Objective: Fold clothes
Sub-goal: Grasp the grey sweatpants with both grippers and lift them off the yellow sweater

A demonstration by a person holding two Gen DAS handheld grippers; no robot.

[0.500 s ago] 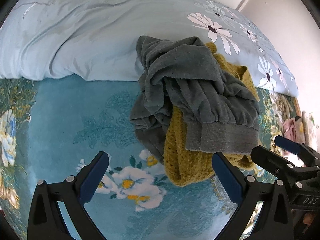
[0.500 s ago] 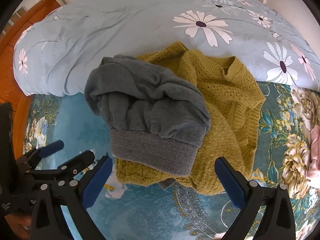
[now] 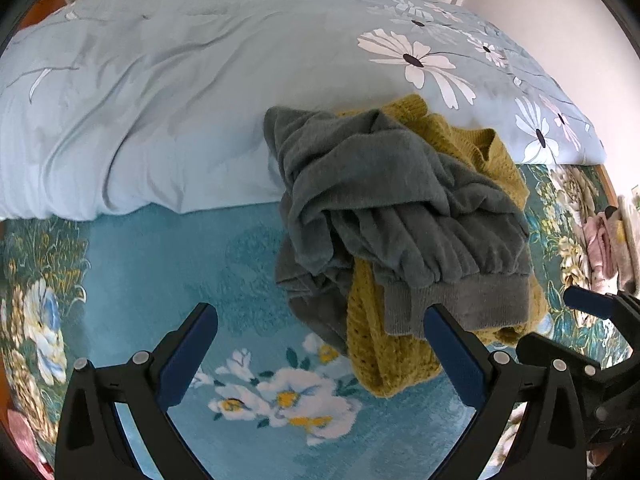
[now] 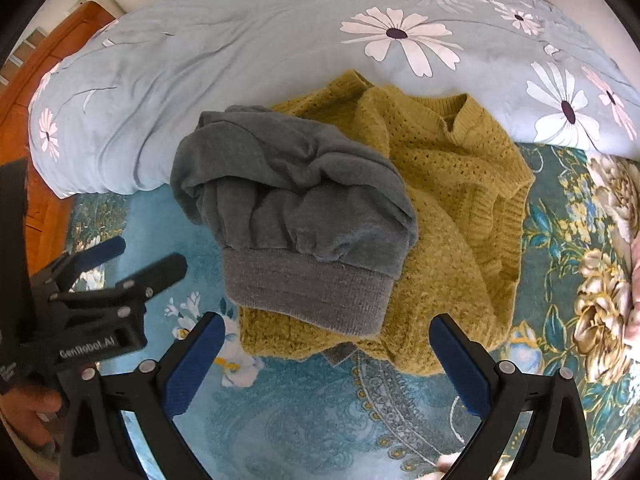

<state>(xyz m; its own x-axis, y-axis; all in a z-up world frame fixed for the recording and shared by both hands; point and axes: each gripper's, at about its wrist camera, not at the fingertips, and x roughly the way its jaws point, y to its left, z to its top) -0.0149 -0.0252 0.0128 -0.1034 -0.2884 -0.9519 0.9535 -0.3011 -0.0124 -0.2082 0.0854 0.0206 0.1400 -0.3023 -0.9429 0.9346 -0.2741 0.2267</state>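
Note:
A crumpled grey sweater (image 3: 384, 200) (image 4: 296, 200) lies heaped on a mustard-yellow knit sweater (image 3: 384, 364) (image 4: 460, 200) on the teal floral bedspread (image 3: 160, 264). My left gripper (image 3: 320, 356) is open and empty, just in front of and left of the pile; it also shows at the left of the right wrist view (image 4: 136, 258). My right gripper (image 4: 326, 368) is open and empty, close in front of the grey ribbed hem and the yellow edge; it also shows at the right of the left wrist view (image 3: 576, 320).
A pale blue duvet with white daisies (image 3: 200, 100) (image 4: 240, 48) lies bunched behind the pile. A wooden bed frame (image 4: 24, 112) runs along the far left. Pink fabric (image 3: 600, 240) lies at the bed's right edge, by the white wall (image 3: 560, 8).
Both grippers have drawn back a little from the pile and tilted up, so more duvet and wall show. The clothes have not moved.

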